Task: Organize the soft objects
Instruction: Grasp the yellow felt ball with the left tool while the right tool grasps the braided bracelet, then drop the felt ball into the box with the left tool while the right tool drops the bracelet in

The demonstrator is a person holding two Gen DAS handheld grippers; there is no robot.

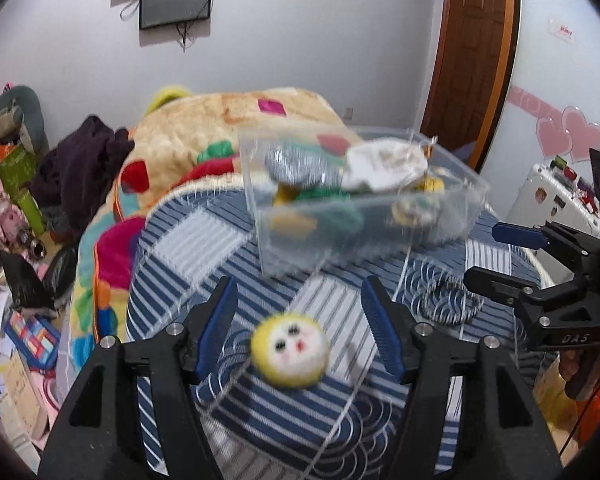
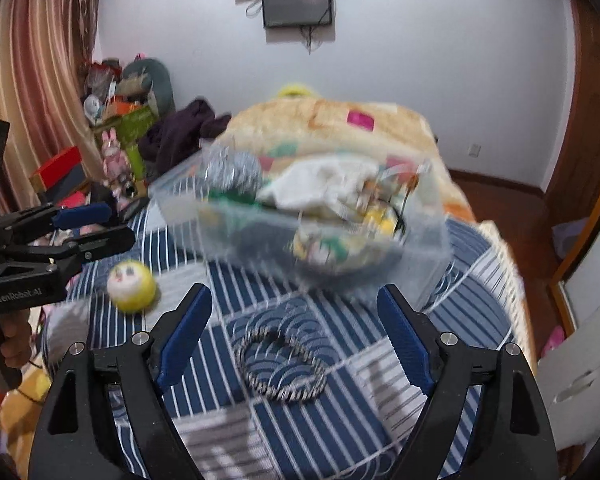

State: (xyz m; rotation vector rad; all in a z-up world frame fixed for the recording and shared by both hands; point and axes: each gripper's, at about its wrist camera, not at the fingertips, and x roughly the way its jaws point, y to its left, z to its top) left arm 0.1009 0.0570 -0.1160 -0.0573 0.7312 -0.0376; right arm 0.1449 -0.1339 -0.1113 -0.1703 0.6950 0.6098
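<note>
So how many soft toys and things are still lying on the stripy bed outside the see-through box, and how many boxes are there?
Yellow plush balls with a face: 1
Black-and-white woven rings: 1
Clear boxes: 1, already holding several soft things, too blurred to count
Total: 3, with 2 loose on the striped bedspread

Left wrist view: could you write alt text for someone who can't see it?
Open tongs hover over a small round yellow plush face lying on a blue-and-white striped bedspread. Beyond it stands a clear plastic box already holding soft items, blurred by motion. A striped fabric ring lies to the right, near the other tongs, also open.
</note>
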